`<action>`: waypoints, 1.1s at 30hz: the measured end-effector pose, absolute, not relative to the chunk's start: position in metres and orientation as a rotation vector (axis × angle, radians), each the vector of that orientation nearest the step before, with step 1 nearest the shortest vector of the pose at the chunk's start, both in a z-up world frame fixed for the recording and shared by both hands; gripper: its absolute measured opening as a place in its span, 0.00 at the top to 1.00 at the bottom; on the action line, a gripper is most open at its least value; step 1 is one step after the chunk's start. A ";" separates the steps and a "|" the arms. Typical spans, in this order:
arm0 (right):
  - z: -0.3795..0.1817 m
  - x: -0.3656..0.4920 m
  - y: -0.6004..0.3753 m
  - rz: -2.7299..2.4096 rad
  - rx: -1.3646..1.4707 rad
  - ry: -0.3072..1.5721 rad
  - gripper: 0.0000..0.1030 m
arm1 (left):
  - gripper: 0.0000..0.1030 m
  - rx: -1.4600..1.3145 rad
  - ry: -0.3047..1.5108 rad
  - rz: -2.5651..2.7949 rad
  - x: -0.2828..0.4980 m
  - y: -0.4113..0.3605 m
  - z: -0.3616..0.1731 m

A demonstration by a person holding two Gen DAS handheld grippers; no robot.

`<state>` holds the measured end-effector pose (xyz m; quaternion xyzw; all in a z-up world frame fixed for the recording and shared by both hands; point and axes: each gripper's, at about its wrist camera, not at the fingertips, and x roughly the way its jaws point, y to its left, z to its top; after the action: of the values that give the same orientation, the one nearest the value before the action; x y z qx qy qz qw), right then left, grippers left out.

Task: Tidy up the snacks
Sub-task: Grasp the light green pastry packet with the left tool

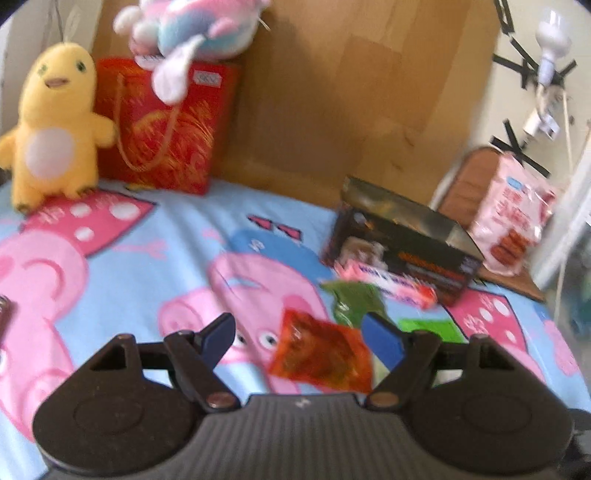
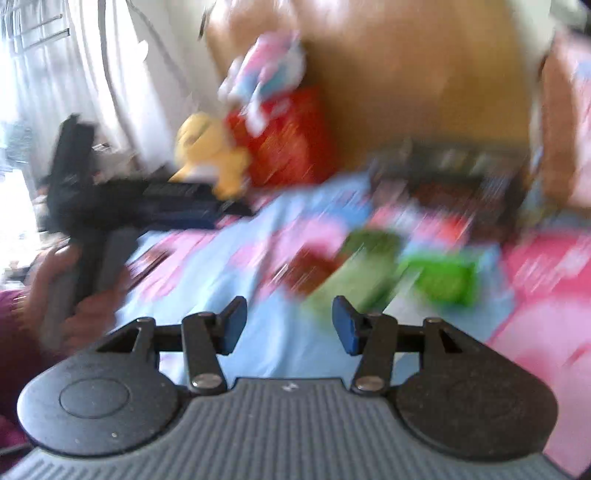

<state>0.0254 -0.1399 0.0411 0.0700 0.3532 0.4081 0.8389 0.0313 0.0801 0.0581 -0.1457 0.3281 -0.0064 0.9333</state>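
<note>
Several snack packets lie on the cartoon-pig cloth (image 1: 147,273): an orange-red packet (image 1: 321,354), a dark green packet (image 1: 354,301), a bright green packet (image 1: 432,328) and a pink-white bar (image 1: 388,282). A black open box (image 1: 402,240) stands behind them. My left gripper (image 1: 299,341) is open, with the orange-red packet lying between its fingers, not clamped. My right gripper (image 2: 290,325) is open and empty above the cloth, short of the green packets (image 2: 369,269). The right wrist view is heavily blurred; the left gripper, held by a hand, shows in it at left (image 2: 110,199).
A yellow chick plush (image 1: 55,125) and a red gift bag (image 1: 166,125) with a pastel plush (image 1: 192,33) on top stand at the back left. A brown board (image 1: 351,92) forms the back wall. A pink snack bag (image 1: 513,210) leans at the right.
</note>
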 end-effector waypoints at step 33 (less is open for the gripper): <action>0.014 0.041 -0.087 0.876 0.024 0.794 0.48 | 0.30 -0.473 0.773 -0.154 0.027 0.086 0.029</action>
<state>0.0412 -0.0871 0.0138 0.0113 0.3743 0.4129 0.8302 0.0266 0.0864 0.0295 -0.2284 0.3732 -0.0745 0.8961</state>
